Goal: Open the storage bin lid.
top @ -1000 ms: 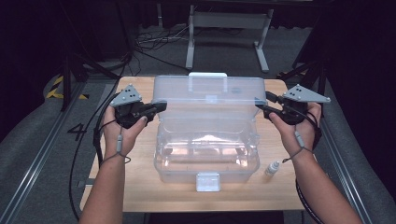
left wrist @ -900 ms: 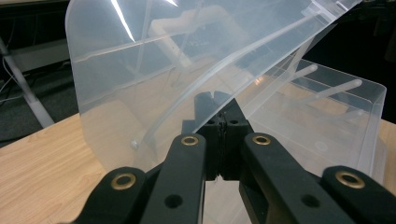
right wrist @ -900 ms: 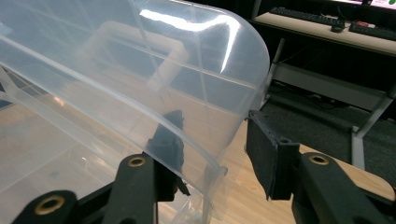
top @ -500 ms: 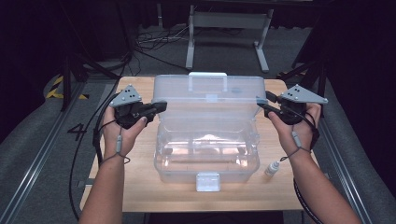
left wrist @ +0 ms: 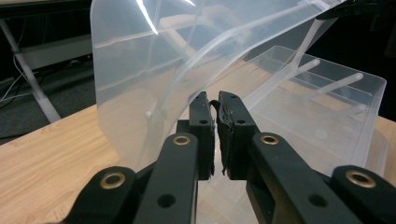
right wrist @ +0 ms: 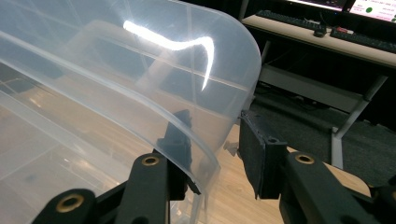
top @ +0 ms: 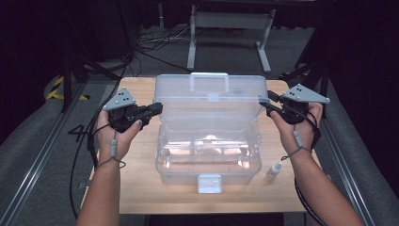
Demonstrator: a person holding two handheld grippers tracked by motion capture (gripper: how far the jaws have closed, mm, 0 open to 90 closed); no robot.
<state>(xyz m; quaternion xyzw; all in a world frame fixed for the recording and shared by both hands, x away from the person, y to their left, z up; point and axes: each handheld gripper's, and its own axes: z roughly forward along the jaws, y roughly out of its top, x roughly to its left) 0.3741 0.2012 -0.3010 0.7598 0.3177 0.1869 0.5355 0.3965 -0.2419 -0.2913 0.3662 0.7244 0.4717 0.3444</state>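
Clear plastic storage box (top: 209, 157) with a hinged lid, resting mid-way on the pale wooden worktop (top: 141, 188); translucent lid (top: 210, 101) raised and leaning back, white carry handle (top: 209, 77) at its top edge; white latch (top: 209, 182) at the box's near wall; small white dropper bottle (top: 274, 169) lying just beside the box's near right corner. Left hand-held gripper (top: 153, 110) at the lid's left edge, jaws pressed nearly together on that thin rim, as seen in the left gripper view (left wrist: 215, 109). Right hand-held gripper (top: 264, 105) at the lid's right edge; jaws spread in the right gripper view (right wrist: 215, 140), one behind the curved lid wall, the other outside it, with a gap on the outer side.
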